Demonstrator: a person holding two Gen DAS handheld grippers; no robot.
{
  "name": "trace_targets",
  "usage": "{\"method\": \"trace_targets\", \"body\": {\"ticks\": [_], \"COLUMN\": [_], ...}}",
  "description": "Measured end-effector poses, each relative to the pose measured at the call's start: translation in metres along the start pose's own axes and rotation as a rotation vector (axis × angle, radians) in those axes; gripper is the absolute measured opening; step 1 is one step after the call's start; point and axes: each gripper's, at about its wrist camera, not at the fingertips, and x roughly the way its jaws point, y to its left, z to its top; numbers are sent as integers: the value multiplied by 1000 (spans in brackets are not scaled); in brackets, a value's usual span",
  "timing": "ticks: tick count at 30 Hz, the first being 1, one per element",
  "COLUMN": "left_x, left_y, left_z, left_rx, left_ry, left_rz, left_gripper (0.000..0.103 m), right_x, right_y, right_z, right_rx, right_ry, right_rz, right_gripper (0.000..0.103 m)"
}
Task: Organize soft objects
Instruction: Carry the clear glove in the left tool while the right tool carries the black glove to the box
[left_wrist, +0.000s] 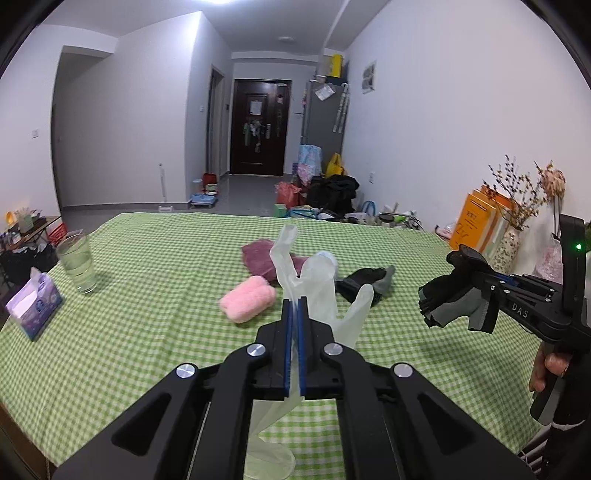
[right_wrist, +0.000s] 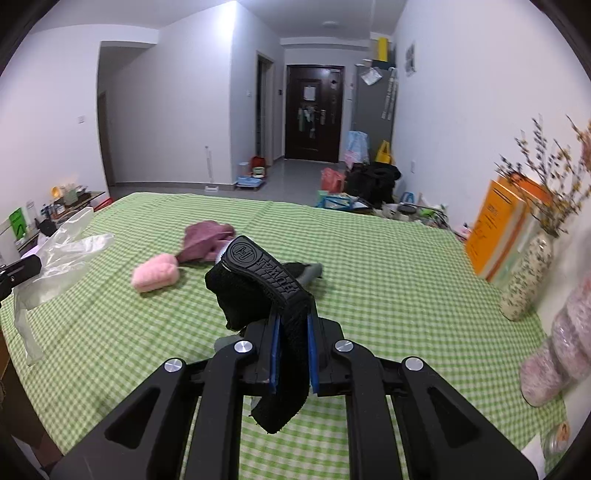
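Observation:
My left gripper is shut on a thin translucent glove, which stands up past the fingertips and hangs below the jaws; the same translucent glove shows at the left edge of the right wrist view. My right gripper is shut on a black glove with a rubber wrist tab, lifted above the table. In the left wrist view that black glove hangs from the right gripper at the right. On the green checked cloth lie a pink fluffy roll, a purple cloth and a second black-and-grey glove.
A glass of water and a tissue box stand at the table's left. Orange books, a vase of dried flowers and a pink fluffy item line the right wall. A person's hand holds the right gripper's handle.

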Motion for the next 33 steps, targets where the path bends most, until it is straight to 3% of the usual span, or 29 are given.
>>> {"method": "trace_targets", "body": {"ticks": [11, 24, 33], "left_x": [-43, -149, -224], "left_y": [74, 186, 254], "left_z": [-20, -77, -128], "left_rx": [-105, -291, -460], "left_ry": [-14, -29, -25], "left_rz": [178, 557, 789], "left_gripper": [0, 0, 0], "right_x": [29, 49, 33], "right_y": [97, 291, 401], "right_z": [14, 5, -9], "right_rx": [-101, -340, -494], "right_ry": [7, 71, 100], "right_rz": [215, 599, 793], "right_gripper": [12, 12, 12]}}
